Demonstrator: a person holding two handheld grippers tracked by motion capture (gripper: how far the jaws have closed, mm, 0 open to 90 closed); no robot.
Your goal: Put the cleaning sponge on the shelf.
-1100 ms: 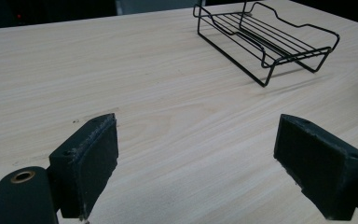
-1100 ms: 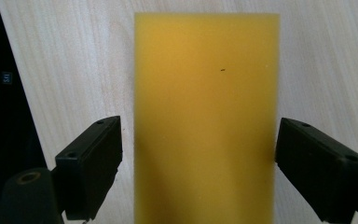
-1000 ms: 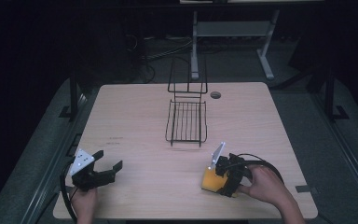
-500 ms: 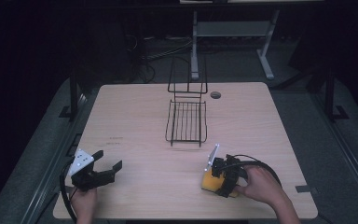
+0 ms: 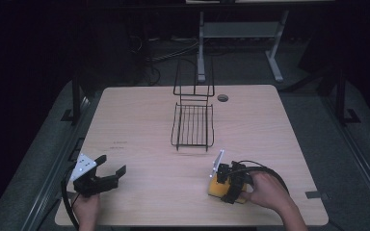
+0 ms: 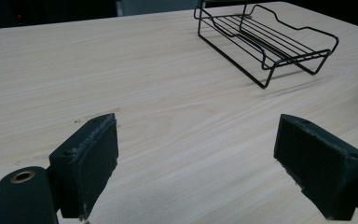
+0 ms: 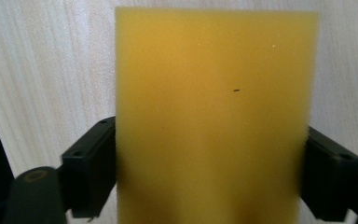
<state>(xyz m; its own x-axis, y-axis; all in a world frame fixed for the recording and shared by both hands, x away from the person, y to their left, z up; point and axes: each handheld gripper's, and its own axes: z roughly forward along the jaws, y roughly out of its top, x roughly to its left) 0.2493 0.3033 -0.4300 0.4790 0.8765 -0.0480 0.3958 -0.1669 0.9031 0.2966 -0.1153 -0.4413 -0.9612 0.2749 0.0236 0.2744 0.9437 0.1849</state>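
From above, the pale wooden table (image 5: 144,120) stood lit in a dark room, and a black wire rack (image 5: 192,126) sat near its middle, its tall back frame toward the far edge with a small round hole (image 5: 222,98) in the tabletop just beside it. At the near left corner a hand held the left gripper (image 5: 111,169) low over the wood, its jaws spread with bare table between them, a grey plate on top and a cable looping off the edge. At the near right, well apart from the rack, the other hand (image 5: 266,192) pressed the right gripper (image 5: 220,186) down toward the table, and a yellow sponge (image 5: 215,188) showed as a small patch under it, too small there for me to judge the grip. The left gripper view (image 6: 196,154) gave what the high view could not: the two black pads stood wide apart with nothing but wood grain between them, and the wire rack (image 6: 265,42) lay ahead and to one side, seen from low down so its raised rim and thin bars stood out. The right gripper view (image 7: 209,172) settled the grip: the yellow sponge (image 7: 214,112) stood flat against the table beneath it, and the two black jaws pressed against its opposite sides, clamped on it, with light wood visible along both edges.
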